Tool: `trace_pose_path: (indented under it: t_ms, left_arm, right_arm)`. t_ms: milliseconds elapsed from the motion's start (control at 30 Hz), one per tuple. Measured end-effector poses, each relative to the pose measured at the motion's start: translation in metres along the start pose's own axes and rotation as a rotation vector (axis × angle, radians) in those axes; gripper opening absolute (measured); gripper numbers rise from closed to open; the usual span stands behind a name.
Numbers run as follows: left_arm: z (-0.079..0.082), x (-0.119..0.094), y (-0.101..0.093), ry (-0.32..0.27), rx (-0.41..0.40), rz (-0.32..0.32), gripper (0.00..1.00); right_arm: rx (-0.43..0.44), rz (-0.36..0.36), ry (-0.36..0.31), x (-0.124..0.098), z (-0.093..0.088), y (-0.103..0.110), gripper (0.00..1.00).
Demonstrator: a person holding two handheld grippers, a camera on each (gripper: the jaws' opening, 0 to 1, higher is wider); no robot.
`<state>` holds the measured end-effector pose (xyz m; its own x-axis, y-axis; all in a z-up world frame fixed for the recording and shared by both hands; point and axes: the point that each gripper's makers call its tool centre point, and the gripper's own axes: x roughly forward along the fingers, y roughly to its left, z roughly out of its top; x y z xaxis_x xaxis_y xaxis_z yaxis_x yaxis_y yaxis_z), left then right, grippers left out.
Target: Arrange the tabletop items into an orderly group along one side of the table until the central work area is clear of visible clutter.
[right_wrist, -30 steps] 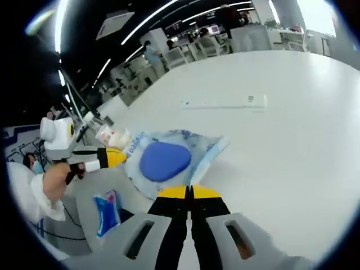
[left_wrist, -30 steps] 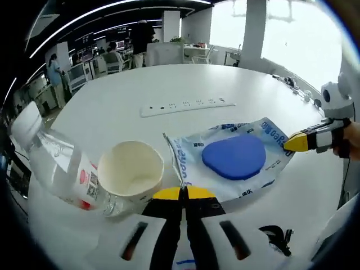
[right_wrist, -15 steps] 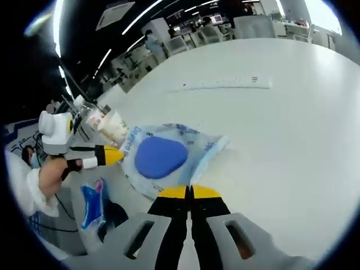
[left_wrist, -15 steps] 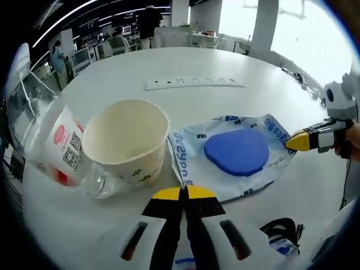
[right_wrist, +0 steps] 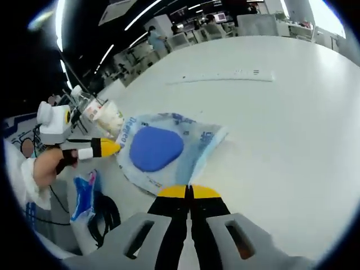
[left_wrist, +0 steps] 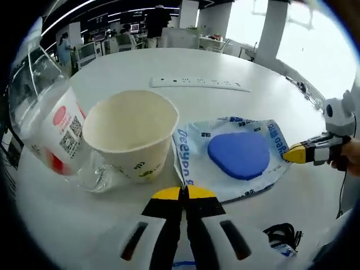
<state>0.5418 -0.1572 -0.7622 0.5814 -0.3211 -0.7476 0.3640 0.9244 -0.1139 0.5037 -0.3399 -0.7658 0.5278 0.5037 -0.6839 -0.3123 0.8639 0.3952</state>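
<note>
In the left gripper view, the left gripper (left_wrist: 183,193) is seen low in the near foreground with its yellow-tipped jaws pressed together, their tips touching the near edge of a clear plastic pouch (left_wrist: 236,154) that lies flat on the white table (left_wrist: 112,73); whether that edge is actually pinched cannot be told. A blue rounded pad (left_wrist: 238,155) is enclosed in the pouch. Just left of the pouch a cream paper cup (left_wrist: 130,138) stands upright and open, and beside it, further left, a clear plastic bottle (left_wrist: 48,129) with a red and white label is seen lying tilted against the cup. A white power strip (left_wrist: 199,83) lies far across the table, well apart from the other items. The right gripper (left_wrist: 295,153) enters from the right, its yellow tip at the pouch's right edge. In the right gripper view, the right gripper (right_wrist: 189,192) is shown with its jaws pressed together at the near edge of the pouch (right_wrist: 169,152), the left gripper (right_wrist: 107,147) meets the pouch's left edge, and the cup (right_wrist: 115,125) stands just beyond it.
</note>
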Motion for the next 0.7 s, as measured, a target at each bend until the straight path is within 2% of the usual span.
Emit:
trace_pose_path:
  t_ms: [200,267,300,367,400,467,533,600,700]
  left_arm:
    - [-0.001,-0.001,-0.001,-0.016,0.007,0.016,0.0]
    - [-0.001,-0.001,-0.002,-0.026,0.012,0.03,0.0]
    - [-0.001,-0.001,-0.002,-0.034,0.011,0.035,0.0]
    - [-0.002,-0.001,-0.001,-0.051,0.005,0.047,0.0]
    - [-0.001,-0.001,-0.002,-0.052,0.014,0.053,0.0]
    - [0.0,-0.001,-0.002,-0.044,0.025,0.06,0.0]
    - [-0.001,-0.001,-0.001,-0.04,0.035,0.063,0.0]
    - [-0.001,-0.001,0.0,-0.045,0.03,0.062,0.0]
    - [-0.001,-0.001,-0.001,-0.046,0.035,0.064,0.0]
  right_arm:
    - [0.011,0.008,-0.004,0.0,0.0,0.0,0.0]
    - [0.092,0.023,-0.014,0.0,0.001,0.0,0.0]
    - [0.093,0.028,-0.016,-0.001,0.001,-0.001,0.0]
    - [0.028,0.012,-0.026,-0.003,0.002,-0.001,0.0]
    - [-0.042,-0.008,-0.036,-0.006,0.006,-0.002,0.0]
    - [-0.068,-0.015,-0.045,-0.012,0.009,0.006,0.01]
    - [-0.099,-0.021,-0.074,-0.018,0.015,0.009,0.09]
    - [-0.148,-0.033,-0.099,-0.025,0.02,0.009,0.23]
    - [-0.162,-0.036,-0.104,-0.04,0.019,0.012,0.34]
